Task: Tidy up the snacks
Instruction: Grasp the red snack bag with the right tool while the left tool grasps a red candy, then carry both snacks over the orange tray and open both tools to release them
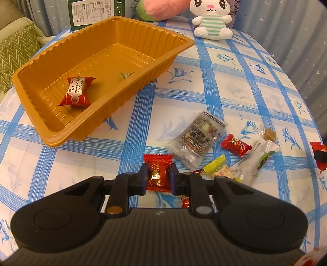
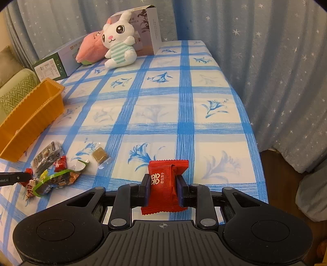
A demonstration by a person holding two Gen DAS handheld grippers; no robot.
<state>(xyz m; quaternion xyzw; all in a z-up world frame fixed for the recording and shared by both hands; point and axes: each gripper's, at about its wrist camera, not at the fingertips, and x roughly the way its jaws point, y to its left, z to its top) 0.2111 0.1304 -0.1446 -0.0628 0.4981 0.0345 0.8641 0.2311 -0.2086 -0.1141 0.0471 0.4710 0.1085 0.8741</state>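
My left gripper (image 1: 158, 176) is shut on a small red snack packet (image 1: 157, 176) low over the checked cloth, just in front of the snack pile. The orange tray (image 1: 51, 131) lies beyond it to the left, holding a red and white sweet (image 1: 76, 91) and a small green sweet (image 1: 125, 75). A grey packet (image 1: 196, 139), a red sweet (image 1: 236, 145), a yellow-green sweet (image 1: 217, 168) and a clear wrapper (image 1: 257, 155) lie to the right. My right gripper (image 2: 162, 188) is shut on a red snack packet (image 2: 165, 184) above the table. The orange tray (image 2: 30, 118) shows at the left there.
A white plush rabbit (image 1: 212, 18) and a pink plush (image 2: 91, 48) sit at the far end, beside a green box (image 2: 55, 65) and a grey carton (image 2: 147, 30). Starred curtains hang beyond the table's right edge (image 2: 255, 143). A cushioned seat (image 1: 14, 53) stands to the left.
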